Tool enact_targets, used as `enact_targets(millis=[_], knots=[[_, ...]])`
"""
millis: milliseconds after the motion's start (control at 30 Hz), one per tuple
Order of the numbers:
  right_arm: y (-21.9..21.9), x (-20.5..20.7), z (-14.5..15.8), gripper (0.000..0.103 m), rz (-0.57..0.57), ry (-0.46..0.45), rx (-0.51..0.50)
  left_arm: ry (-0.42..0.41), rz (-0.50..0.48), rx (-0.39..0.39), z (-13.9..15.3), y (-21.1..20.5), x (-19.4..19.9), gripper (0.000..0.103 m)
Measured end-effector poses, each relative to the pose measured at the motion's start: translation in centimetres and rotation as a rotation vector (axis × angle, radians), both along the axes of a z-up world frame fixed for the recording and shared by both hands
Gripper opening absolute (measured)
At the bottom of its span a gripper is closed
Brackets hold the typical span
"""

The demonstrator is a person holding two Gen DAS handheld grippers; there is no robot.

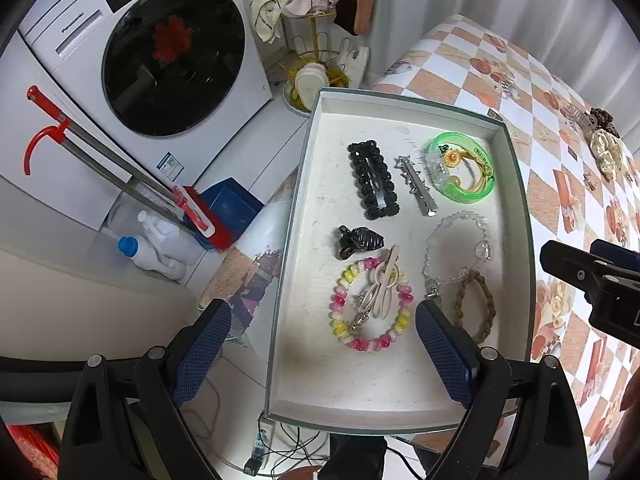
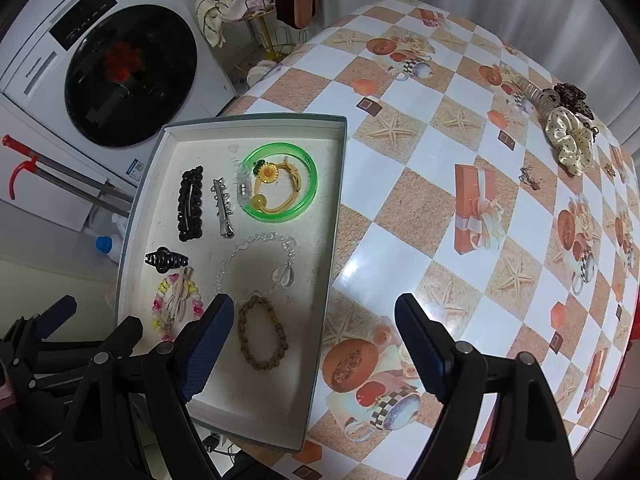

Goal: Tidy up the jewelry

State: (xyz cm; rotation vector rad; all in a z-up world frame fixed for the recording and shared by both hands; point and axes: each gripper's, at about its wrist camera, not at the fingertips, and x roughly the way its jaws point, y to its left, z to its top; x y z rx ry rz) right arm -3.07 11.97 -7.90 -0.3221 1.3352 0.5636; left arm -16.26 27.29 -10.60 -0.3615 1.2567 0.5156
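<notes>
Nearest, the left gripper (image 1: 322, 340) hovers above the near end of the tray (image 1: 400, 400), its fingers (image 1: 444, 356) released and spread wide, holding nothing. The right gripper (image 2: 314, 340) hangs over the tray's right edge, fingers (image 2: 208, 344) likewise apart and empty, one over the tray, the other over the checkered surface (image 2: 420, 208). Inside the tray lie a braided brown bracelet (image 2: 262, 334), a pink-and-yellow bead bracelet (image 1: 370, 304), a clear bead bracelet (image 2: 256, 260), a black claw clip (image 2: 166, 259), a black barrette (image 2: 190, 208), a silver clip (image 2: 223, 212) and a green bangle (image 2: 280, 182). Scrunchies (image 2: 570, 140) sit at the surface's far side. Beyond, the washing machine (image 1: 132, 52) reads "Panasonic".
</notes>
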Motion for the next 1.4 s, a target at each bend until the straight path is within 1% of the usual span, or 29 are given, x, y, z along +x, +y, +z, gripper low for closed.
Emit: enact_targets(millis=[1400], knots=[[0.16, -0.62, -0.43, 0.085, -0.002, 0.009, -0.002, 0.008, -0.002, -0.001, -0.31, -0.13, -0.17, 0.097]])
